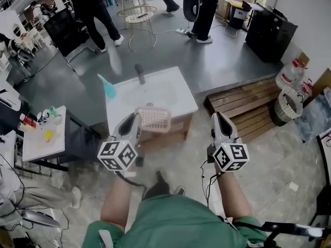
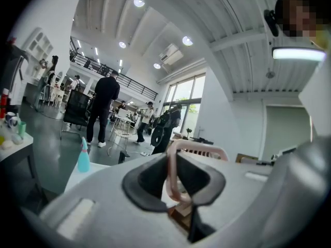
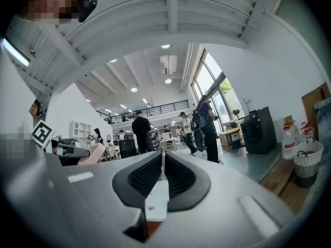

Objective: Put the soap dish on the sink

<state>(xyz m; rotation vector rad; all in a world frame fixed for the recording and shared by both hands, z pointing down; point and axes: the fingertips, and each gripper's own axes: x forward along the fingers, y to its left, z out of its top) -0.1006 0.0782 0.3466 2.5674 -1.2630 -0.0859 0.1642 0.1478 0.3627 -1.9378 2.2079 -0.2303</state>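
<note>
Currently held: the left gripper (image 1: 133,123) has its jaws drawn narrow onto the pink soap dish (image 1: 153,119), with the pads pinching the rim at the dish's left end.
Dish position: it is clear of every surface and shows in the head view against the near edge of the white sink (image 1: 173,87). Whether it is over the top or short of it cannot be told.
Dish axis: the long axis runs across the head view, reaching from the left gripper toward the right, with the slatted face toward the camera.
Left gripper view only: the rim stands edge-on between the two pads, and the rest of the dish reaches off to the right.
Head view only: the dish's full outline, the teal spray bottle (image 1: 108,87) at the sink's left edge, and the dark faucet (image 1: 139,74) at its far side.
Right gripper view only: the right gripper (image 3: 162,165) has its jaws pressed together with nothing between them.
Right gripper position: to the right of the dish and well apart from it.
Edges: a side table (image 1: 57,143) stands left of the sink and a wooden pallet (image 1: 243,102) lies right of it.
Open room: the basin centre is bare, and bare floor (image 1: 191,159) lies between the person and the sink's cabinet.
</note>
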